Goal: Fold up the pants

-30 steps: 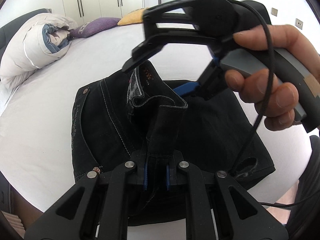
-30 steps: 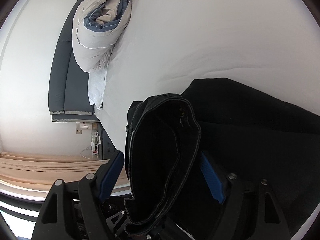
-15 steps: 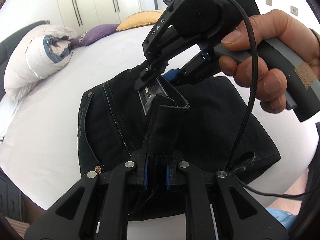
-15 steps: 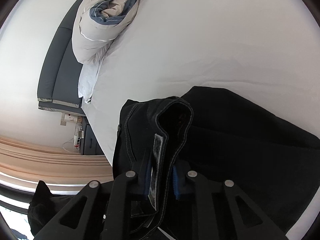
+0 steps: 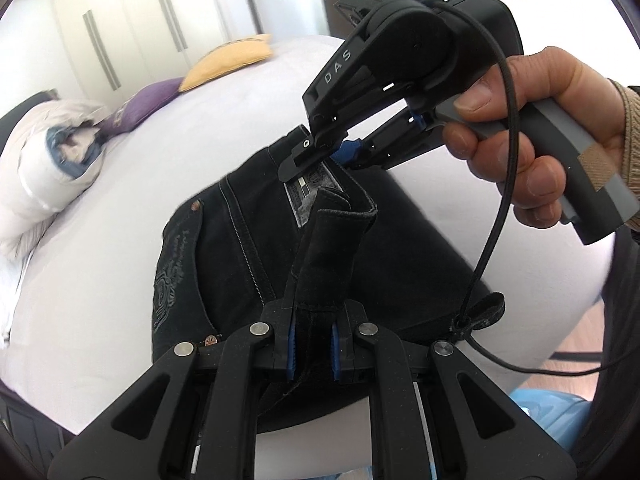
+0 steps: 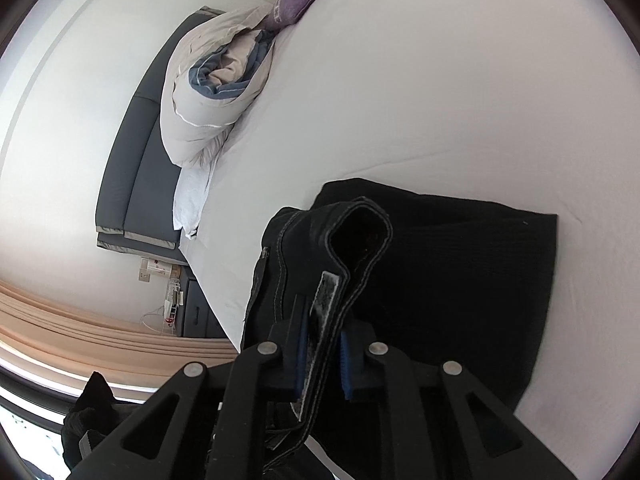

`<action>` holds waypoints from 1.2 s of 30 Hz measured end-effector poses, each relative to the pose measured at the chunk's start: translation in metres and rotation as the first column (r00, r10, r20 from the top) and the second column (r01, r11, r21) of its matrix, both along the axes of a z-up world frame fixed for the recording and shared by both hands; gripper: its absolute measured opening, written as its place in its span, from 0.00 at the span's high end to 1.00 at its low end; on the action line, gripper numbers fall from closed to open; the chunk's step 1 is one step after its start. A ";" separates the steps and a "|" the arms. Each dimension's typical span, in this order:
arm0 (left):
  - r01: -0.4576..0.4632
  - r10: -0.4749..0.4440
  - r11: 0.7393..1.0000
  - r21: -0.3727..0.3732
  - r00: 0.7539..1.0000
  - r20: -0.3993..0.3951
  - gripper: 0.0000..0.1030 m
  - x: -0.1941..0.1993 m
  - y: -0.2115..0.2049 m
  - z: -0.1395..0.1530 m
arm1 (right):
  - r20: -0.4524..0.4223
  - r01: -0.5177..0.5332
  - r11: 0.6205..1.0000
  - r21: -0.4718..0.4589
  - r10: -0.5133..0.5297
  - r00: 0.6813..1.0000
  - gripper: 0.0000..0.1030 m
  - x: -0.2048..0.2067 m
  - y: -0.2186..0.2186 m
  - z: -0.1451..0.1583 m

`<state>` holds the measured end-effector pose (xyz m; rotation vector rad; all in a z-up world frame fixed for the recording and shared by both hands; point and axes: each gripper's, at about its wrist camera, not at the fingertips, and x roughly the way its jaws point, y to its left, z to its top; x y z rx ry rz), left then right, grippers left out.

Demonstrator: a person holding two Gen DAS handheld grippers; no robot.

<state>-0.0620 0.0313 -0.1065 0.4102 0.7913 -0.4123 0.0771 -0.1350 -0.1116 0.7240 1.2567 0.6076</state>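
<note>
Now both left gripper (image 5: 312, 346) and right gripper (image 6: 323, 354) pinch the pants (image 5: 224, 256) waistband

What my grippers and the frame edges are keeping from view

In the left wrist view, my left gripper (image 5: 312, 350) is covering the near end of the waistband strip it is pinching, and the black pants (image 5: 224, 264) are running out of sight beneath its frame at the bed's near edge; the label (image 5: 310, 196) print is reading too small to make out, and the yellow pillow (image 5: 228, 60) is blurring. In the right wrist view, my right gripper (image 6: 324, 354) is hiding the waistband's lower end, while the bed (image 6: 440, 80) is getting cut off by the picture's right rim.
</note>
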 end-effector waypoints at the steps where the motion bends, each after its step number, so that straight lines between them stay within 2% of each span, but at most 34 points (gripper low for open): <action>1: 0.013 -0.013 1.000 0.007 1.000 -0.002 0.90 -0.002 -0.006 -0.001 | -0.002 0.010 1.000 0.003 -0.010 1.000 0.86 -0.003 -0.007 -0.002; 9: 0.087 -0.085 0.993 0.082 0.996 -0.026 0.90 -0.010 -0.042 -0.015 | -0.010 0.051 0.999 -0.002 -0.051 0.999 0.86 -0.019 -0.043 -0.016; 15: 0.116 -0.112 0.988 0.102 0.993 -0.043 0.90 -0.016 -0.049 -0.026 | -0.007 0.076 0.997 0.001 -0.076 0.997 0.86 -0.027 -0.059 -0.024; 18: 0.118 -0.111 0.987 0.114 0.992 -0.064 0.89 -0.015 -0.049 -0.040 | -0.021 0.092 0.996 0.002 -0.092 0.996 0.86 -0.032 -0.063 -0.033; 21: 0.105 -0.094 0.985 0.134 0.992 -0.085 0.87 -0.014 -0.049 -0.058 | -0.057 0.104 0.995 -0.003 -0.104 0.993 0.78 -0.033 -0.066 -0.048; 23: 0.100 -0.090 0.986 0.134 0.993 -0.081 0.85 -0.012 -0.047 -0.058 | -0.054 0.115 0.993 0.008 -0.114 0.992 0.74 -0.034 -0.069 -0.052; 25: 0.101 -0.090 0.989 0.110 0.991 -0.099 0.80 -0.013 -0.042 -0.055 | -0.043 0.127 0.992 0.017 -0.126 0.991 0.68 -0.035 -0.073 -0.052; 26: 0.100 -0.089 0.990 0.100 0.990 -0.108 0.74 -0.014 -0.044 -0.053 | -0.035 0.137 0.990 0.015 -0.137 0.990 0.65 -0.035 -0.077 -0.051; 28: 0.083 -0.072 0.993 0.082 0.989 -0.127 0.47 -0.015 -0.035 -0.051 | -0.017 0.170 0.985 0.008 -0.169 0.985 0.61 -0.034 -0.085 -0.047; 29: 0.077 -0.068 0.995 0.058 0.989 -0.135 0.23 -0.017 -0.029 -0.046 | -0.011 0.188 0.982 -0.002 -0.188 0.982 0.57 -0.034 -0.090 -0.044; 31: 0.073 -0.075 0.997 -0.021 0.989 -0.127 0.20 -0.024 -0.014 -0.028 | 0.003 0.215 0.975 -0.051 -0.215 0.977 0.51 -0.033 -0.098 -0.038; 33: 0.060 -0.066 0.996 -0.059 0.991 -0.117 0.20 -0.028 -0.002 -0.013 | 0.027 0.221 0.972 -0.075 -0.219 0.975 0.51 -0.035 -0.101 -0.026; 36: 0.006 -0.016 0.991 -0.131 0.997 -0.078 0.20 -0.022 0.023 0.012 | 0.088 0.177 0.984 0.019 -0.178 0.980 0.51 -0.040 -0.095 -0.002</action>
